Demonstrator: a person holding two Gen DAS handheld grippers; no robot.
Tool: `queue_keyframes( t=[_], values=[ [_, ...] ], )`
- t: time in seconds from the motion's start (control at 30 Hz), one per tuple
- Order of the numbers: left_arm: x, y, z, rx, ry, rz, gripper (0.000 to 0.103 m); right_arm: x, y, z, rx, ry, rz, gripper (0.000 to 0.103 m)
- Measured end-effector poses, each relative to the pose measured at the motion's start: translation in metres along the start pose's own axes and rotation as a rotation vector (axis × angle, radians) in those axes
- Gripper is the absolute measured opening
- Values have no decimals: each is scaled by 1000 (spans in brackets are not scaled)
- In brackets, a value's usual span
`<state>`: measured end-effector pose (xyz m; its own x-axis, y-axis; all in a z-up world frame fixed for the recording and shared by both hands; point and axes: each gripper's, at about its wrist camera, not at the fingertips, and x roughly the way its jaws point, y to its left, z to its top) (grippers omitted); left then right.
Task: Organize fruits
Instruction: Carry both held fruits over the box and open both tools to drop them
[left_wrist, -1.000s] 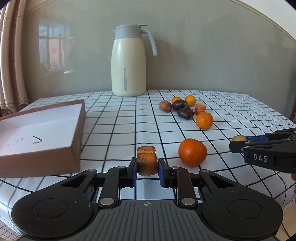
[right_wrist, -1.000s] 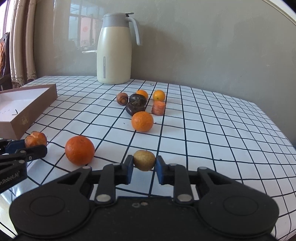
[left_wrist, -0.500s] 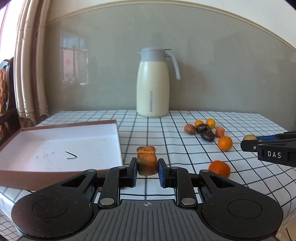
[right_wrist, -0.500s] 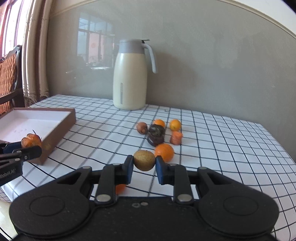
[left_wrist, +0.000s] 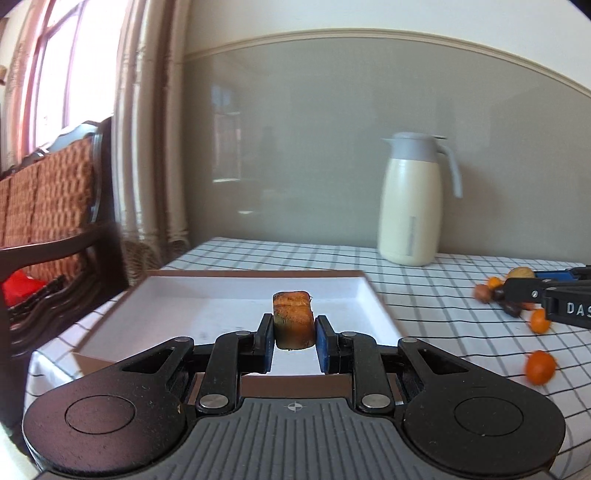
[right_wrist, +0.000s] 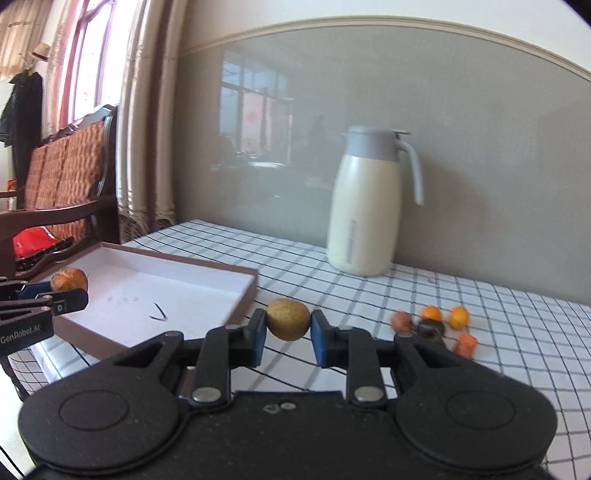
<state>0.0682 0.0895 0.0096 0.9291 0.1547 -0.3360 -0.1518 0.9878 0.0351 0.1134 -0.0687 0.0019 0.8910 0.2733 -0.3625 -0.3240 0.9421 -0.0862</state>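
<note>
My left gripper (left_wrist: 294, 339) is shut on a brown-orange dried fruit (left_wrist: 293, 318) and holds it over the near edge of the brown box with a white inside (left_wrist: 207, 302). In the right wrist view the left gripper (right_wrist: 68, 291) holds that fruit (right_wrist: 69, 279) above the box (right_wrist: 177, 288). My right gripper (right_wrist: 288, 338) is shut on a round yellow-brown fruit (right_wrist: 288, 319), just right of the box. It also shows in the left wrist view (left_wrist: 520, 273). A cluster of small fruits (right_wrist: 432, 325) lies on the checked tablecloth (right_wrist: 498, 325).
A cream thermos jug with a grey lid (left_wrist: 413, 203) stands at the back of the table. Two oranges (left_wrist: 540, 365) lie at the right in the left wrist view. A wooden wicker-backed bench (right_wrist: 62, 192) and curtains stand to the left of the table.
Both grippers have swung left and risen with their fruits. The box has come in front of the left gripper, and the fruit cluster has slid off to the right.
</note>
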Motion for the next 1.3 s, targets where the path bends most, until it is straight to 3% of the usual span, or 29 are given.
queue_keyframes(
  t=[0.23, 0.53, 1.13, 1.17, 1.2, 1.23, 1.27, 1.3],
  values=[
    [11, 49, -4, -34, 11, 96, 23, 23, 30, 15, -34, -13, 58, 17],
    [33, 83, -2, -55, 16, 166, 23, 59, 54, 24, -56, 2, 101, 17],
    [72, 121, 1, -103, 52, 279, 23, 132, 57, 38, 6, 36, 145, 17],
    [71, 122, 0, -110, 45, 280, 24, 135, 55, 38, 11, 26, 151, 22],
    [70, 121, 0, -120, 29, 276, 24, 137, 54, 37, 7, 20, 145, 49],
    [68, 121, 0, -132, 15, 272, 32, 137, 53, 36, 3, 8, 118, 70],
    [66, 121, 0, -144, -5, 274, 49, 133, 51, 33, 10, -38, 71, 97],
    [62, 120, 0, -146, -34, 292, 99, 129, 49, 32, 12, -82, 38, 97]
  ],
)
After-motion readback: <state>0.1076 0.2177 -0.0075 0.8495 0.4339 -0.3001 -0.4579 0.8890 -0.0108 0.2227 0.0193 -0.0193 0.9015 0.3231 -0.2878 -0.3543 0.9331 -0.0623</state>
